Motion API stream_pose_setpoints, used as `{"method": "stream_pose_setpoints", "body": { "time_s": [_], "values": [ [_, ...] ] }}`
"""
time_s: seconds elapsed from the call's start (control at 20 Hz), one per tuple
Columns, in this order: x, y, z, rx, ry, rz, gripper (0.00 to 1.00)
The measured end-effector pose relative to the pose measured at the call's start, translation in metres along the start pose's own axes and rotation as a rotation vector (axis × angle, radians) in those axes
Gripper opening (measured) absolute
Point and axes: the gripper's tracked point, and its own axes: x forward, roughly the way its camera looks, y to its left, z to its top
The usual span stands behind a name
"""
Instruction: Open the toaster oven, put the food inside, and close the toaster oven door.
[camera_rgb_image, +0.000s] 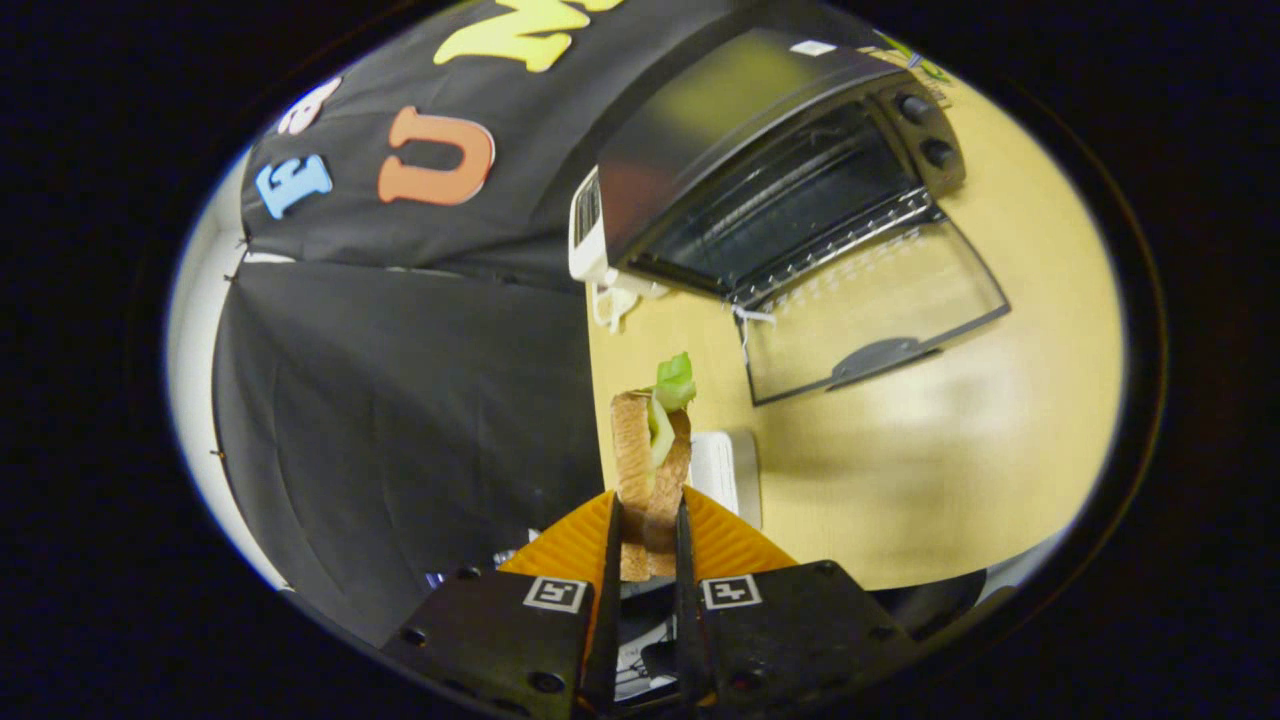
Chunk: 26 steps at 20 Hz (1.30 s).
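A sandwich (650, 470) of two brown bread slices with green lettuce sticking out at its far end is clamped between my two fingers; my gripper (648, 520) is shut on it. The view is rolled sideways. Beyond the sandwich stands the black toaster oven (760, 140) on the yellow table (1000, 420). Its glass door (880, 310) hangs fully open and lies flat over the table, handle (880, 358) at the near edge. The wire rack (800, 215) shows inside the dark cavity. Two knobs (925, 125) sit on the oven's side panel.
A white plate or tray (725, 470) lies on the table just behind the sandwich. A white cord (610, 300) trails from the oven's rear corner. Black booth cloth (400, 400) borders the table on one side.
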Motion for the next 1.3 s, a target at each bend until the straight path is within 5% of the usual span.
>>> {"method": "stream_pose_setpoints", "body": {
  "time_s": [0.25, 0.8, 1.3],
  "values": [
    [-0.007, -0.025, 0.066, 0.061, -0.213, 0.048, 0.29],
    [0.07, -0.08, 0.187, 0.173, -0.515, 0.203, 0.28],
    [0.113, -0.085, 0.227, 0.252, -0.629, 0.283, 0.3]
  ]
}}
